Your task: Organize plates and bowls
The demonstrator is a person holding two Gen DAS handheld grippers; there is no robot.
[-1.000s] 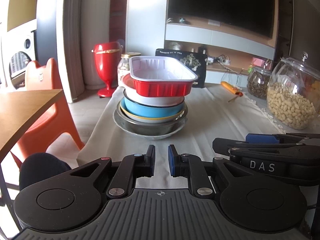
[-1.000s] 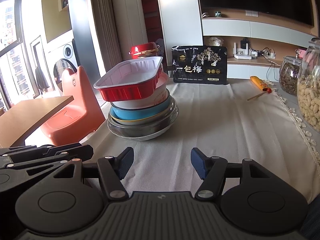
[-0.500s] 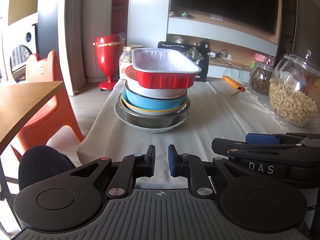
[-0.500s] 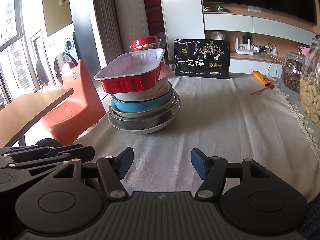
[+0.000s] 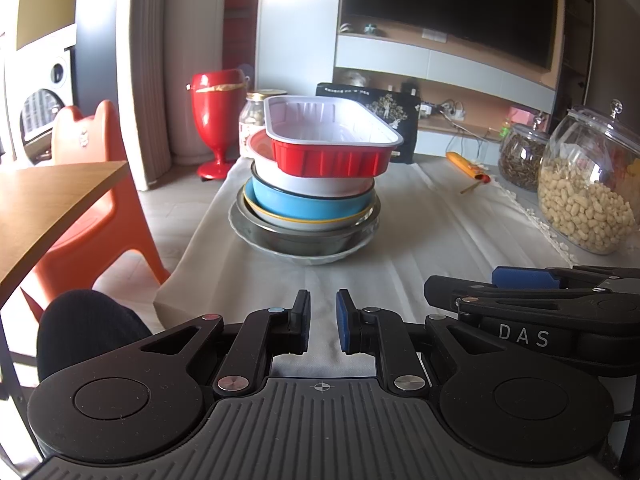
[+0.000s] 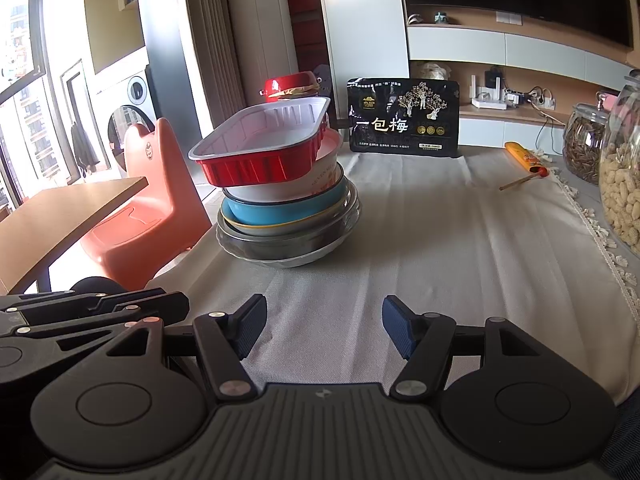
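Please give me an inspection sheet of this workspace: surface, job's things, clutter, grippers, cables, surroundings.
Surface: table under a pale cloth.
Job's things: one stack, red tray tilted on top, white bowl, blue bowl, metal bowl, plate at the bottom.
Clutter: peanut jar, seed jar, black bag, orange pack.
Grippers: left gripper shut, empty; right gripper open, empty.
Cables: on the far shelf.
Surroundings: orange chair, wooden table, TV.
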